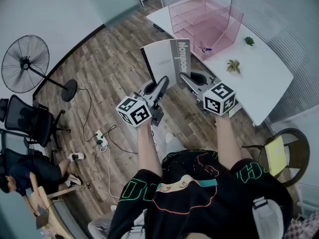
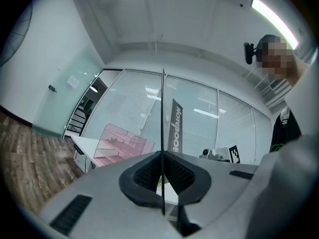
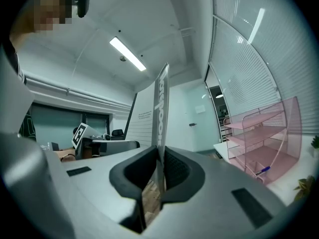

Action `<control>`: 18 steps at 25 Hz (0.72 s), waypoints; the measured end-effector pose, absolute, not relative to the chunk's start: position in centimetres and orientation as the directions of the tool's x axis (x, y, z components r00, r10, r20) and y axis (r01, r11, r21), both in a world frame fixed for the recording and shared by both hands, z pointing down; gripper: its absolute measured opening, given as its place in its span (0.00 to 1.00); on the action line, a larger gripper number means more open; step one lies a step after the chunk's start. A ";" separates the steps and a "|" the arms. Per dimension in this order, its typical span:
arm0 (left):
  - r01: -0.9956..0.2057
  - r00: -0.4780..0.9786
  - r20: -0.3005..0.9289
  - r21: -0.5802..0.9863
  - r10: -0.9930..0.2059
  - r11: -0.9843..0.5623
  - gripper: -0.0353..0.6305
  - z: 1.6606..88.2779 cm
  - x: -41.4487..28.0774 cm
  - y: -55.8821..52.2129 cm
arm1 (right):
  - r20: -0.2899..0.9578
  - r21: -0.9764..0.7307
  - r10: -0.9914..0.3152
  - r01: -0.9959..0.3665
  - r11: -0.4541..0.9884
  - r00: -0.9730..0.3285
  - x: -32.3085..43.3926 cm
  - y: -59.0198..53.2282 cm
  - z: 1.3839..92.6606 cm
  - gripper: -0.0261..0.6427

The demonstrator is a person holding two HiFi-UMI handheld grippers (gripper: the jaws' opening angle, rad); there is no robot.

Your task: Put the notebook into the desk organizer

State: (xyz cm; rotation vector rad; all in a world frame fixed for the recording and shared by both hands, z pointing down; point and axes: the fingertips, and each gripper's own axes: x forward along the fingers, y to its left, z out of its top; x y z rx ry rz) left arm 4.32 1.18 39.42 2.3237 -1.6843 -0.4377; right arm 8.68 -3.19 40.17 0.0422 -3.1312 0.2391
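One notebook [image 1: 168, 61] midair, desk organizer [image 1: 199, 31] beyond

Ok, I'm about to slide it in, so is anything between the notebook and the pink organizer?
Nothing visible blocks the path from the notebook to the desk organizer. The only thing in it is a pen on its lowest shelf, which could get in the way if you use that tier.

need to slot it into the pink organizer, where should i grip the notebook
Its lower edge, from below on the person's side. The notebook stands upright and thin, so the left hand-held gripper and right hand-held gripper pinch it edge-on there, leaving the top free for the pink desk organizer.
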 end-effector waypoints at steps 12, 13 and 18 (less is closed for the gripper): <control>-0.873 0.316 -0.116 0.354 -0.942 -0.337 0.06 40.0 -2.9 -6.1 | 0.005 -0.136 -0.060 -0.060 0.989 -0.998 1.3 -10.5 40.8 0.08; -0.874 0.317 -0.119 0.349 -0.941 -0.338 0.06 39.9 -4.0 -6.9 | 0.000 -0.135 -0.062 -0.061 0.989 -0.998 0.3 -11.3 40.7 0.08; -0.887 0.296 -0.131 0.330 -0.946 -0.323 0.06 39.1 -11.5 -9.8 | -0.021 -0.111 -0.043 -0.041 0.993 -0.999 -7.3 -14.3 39.9 0.08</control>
